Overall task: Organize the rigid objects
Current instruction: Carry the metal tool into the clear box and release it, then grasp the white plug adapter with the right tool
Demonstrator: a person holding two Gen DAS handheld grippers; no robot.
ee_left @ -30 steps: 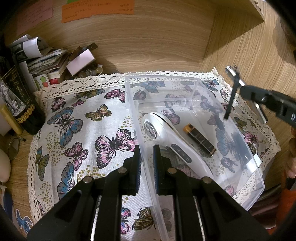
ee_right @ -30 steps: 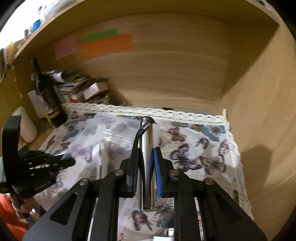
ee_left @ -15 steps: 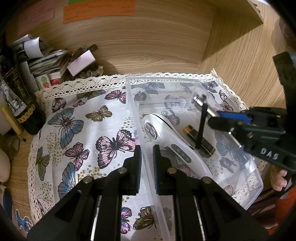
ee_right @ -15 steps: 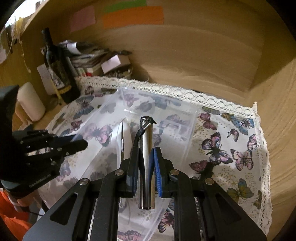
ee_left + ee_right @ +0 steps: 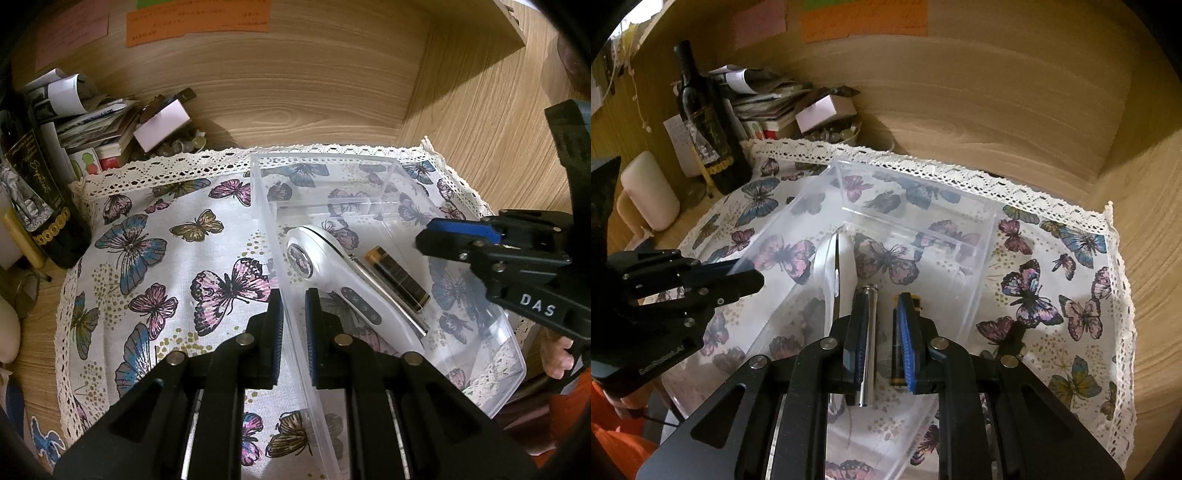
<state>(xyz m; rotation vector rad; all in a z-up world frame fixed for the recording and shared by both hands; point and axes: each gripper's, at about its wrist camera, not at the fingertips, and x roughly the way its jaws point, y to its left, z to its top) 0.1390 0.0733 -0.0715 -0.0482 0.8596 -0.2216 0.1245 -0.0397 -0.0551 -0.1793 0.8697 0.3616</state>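
Note:
A clear plastic box (image 5: 325, 157) (image 5: 982, 266) stands on a butterfly cloth (image 5: 166, 258). My left gripper (image 5: 293, 328) (image 5: 753, 280) is shut on the box's left wall. On the box floor lie a white handheld device (image 5: 325, 266) (image 5: 846, 266), a silver metal tube (image 5: 388, 291) (image 5: 870, 325) and a black-and-gold battery (image 5: 397, 278) (image 5: 894, 350), side by side. My right gripper (image 5: 882, 325) (image 5: 424, 240) hovers over the box's right half. Its jaws stand a little apart with nothing held; the tube and battery show through and beside them on the floor below.
A dark wine bottle (image 5: 33, 192) (image 5: 705, 122) and a pile of papers with a pink box (image 5: 162, 122) crowd the back left corner. Wooden walls close the back and right. A white cylinder (image 5: 650, 192) stands off the cloth at left. A hand (image 5: 557, 354) shows behind the right gripper.
My right gripper came down over the box holding the silver tube upright and let it go; the tube now lies between the white device and the battery. The left gripper kept still.

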